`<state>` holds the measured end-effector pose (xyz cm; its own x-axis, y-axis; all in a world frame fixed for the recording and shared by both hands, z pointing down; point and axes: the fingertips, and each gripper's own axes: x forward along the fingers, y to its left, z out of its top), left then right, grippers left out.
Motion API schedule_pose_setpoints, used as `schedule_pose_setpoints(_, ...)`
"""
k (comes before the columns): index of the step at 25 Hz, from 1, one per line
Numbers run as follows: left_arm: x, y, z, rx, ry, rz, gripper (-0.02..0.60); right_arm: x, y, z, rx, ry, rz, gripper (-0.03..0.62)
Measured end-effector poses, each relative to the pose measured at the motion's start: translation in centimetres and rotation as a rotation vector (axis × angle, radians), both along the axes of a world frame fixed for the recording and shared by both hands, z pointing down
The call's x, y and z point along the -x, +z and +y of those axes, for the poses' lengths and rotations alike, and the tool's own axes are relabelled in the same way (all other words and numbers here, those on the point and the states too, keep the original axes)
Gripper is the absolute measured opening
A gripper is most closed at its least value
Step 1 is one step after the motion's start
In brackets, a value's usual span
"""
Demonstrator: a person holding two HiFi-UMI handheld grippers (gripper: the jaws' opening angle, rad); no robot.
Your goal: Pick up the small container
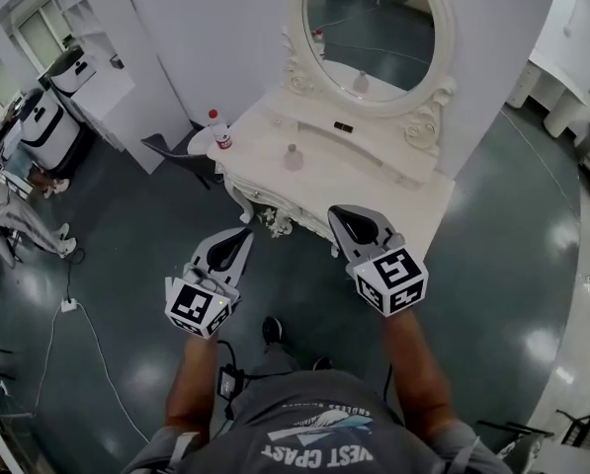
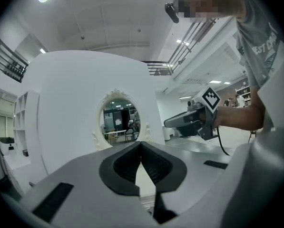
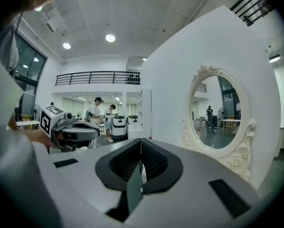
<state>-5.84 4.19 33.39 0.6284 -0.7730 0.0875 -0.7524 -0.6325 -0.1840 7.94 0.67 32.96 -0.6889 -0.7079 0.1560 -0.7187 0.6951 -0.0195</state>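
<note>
"Where's the small container?"

"On the white dressing table, mid-top below the oval mirror. It's about twelve o'clock from the two grippers and clear of every edge. A red-capped bottle stands by the table's corner at ten o'clock."

"And the grippers?"

"The left gripper has its jaws pressed together with nothing in them. It's short of the table, over the floor. The right gripper is the same, tips together and empty, with its nose at the front edge."

"Room to move?"

"There's open dark floor at three o'clock. A cable trails at eight, and a person stands at nine."
</note>
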Motion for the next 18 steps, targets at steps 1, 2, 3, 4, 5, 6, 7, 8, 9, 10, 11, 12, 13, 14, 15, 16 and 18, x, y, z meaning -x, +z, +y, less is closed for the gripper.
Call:
schedule_pose_setpoints(1,-0.3,0.1,-0.6,0.002,0.015,0.004,0.015,-0.3,0.1,-0.2,0.002,0.014,0.004,0.026)
schedule_pose_setpoints(2,-0.6,0.2,-1.4,0.002,0.030,0.010,0.015,-0.7,0.2,-0.6,0.003,0.030,0.009,0.026)
schedule_pose_setpoints(3,-0.8,0.3,-2.2,0.002,0.046,0.017,0.015,-1.0,0.2,-1.1,0.003,0.047,0.015,0.026)
schedule_pose_setpoints(4,-1.1,0.5,-3.1,0.002,0.063,0.023,0.015,-1.3,0.3,-1.6,0.003,0.066,0.020,0.026)
schedule_pose_setpoints(5,-1.4,0.7,-4.0,0.004,0.082,0.028,0.015,-1.6,0.5,-2.1,0.004,0.085,0.025,0.026)
schedule_pose_setpoints(6,-1.6,0.9,-4.8,0.006,0.102,0.032,0.015,-1.8,0.6,-2.5,0.007,0.104,0.030,0.026)
schedule_pose_setpoints(7,-1.8,1.0,-5.7,0.008,0.121,0.034,0.015,-1.9,0.8,-2.9,0.013,0.122,0.034,0.026)
schedule_pose_setpoints(8,-1.9,1.0,-6.6,0.007,0.139,0.038,0.017,-2.0,0.9,-3.4,0.018,0.138,0.039,0.026)
schedule_pose_setpoints(9,-2.0,0.9,-7.6,0.005,0.155,0.043,0.015,-2.0,0.9,-4.0,0.022,0.154,0.045,0.026)
schedule_pose_setpoints(10,-2.0,0.8,-8.6,0.004,0.170,0.049,0.015,-2.0,1.0,-4.5,0.025,0.168,0.051,0.026)
schedule_pose_setpoints(11,-1.9,0.8,-9.6,0.004,0.184,0.056,0.015,-1.9,1.1,-5.1,0.028,0.182,0.056,0.026)
schedule_pose_setpoints(12,-1.9,0.8,-10.6,0.006,0.197,0.061,0.015,-1.8,1.1,-5.8,0.030,0.194,0.060,0.026)
schedule_pose_setpoints(13,-1.8,0.9,-11.5,0.008,0.210,0.064,0.015,-1.8,1.2,-6.6,0.033,0.207,0.063,0.026)
schedule_pose_setpoints(14,-1.7,1.0,-12.6,0.011,0.222,0.065,0.015,-1.7,1.2,-7.3,0.036,0.220,0.065,0.026)
schedule_pose_setpoints(15,-1.7,1.0,-13.6,0.013,0.234,0.064,0.015,-1.6,1.3,-8.1,0.038,0.232,0.066,0.026)
schedule_pose_setpoints(16,-1.6,1.1,-14.5,0.015,0.246,0.063,0.017,-1.5,1.4,-8.8,0.041,0.245,0.067,0.026)
schedule_pose_setpoints(18,-1.4,1.4,-16.3,0.022,0.267,0.063,0.015,-1.3,1.7,-10.1,0.049,0.268,0.067,0.026)
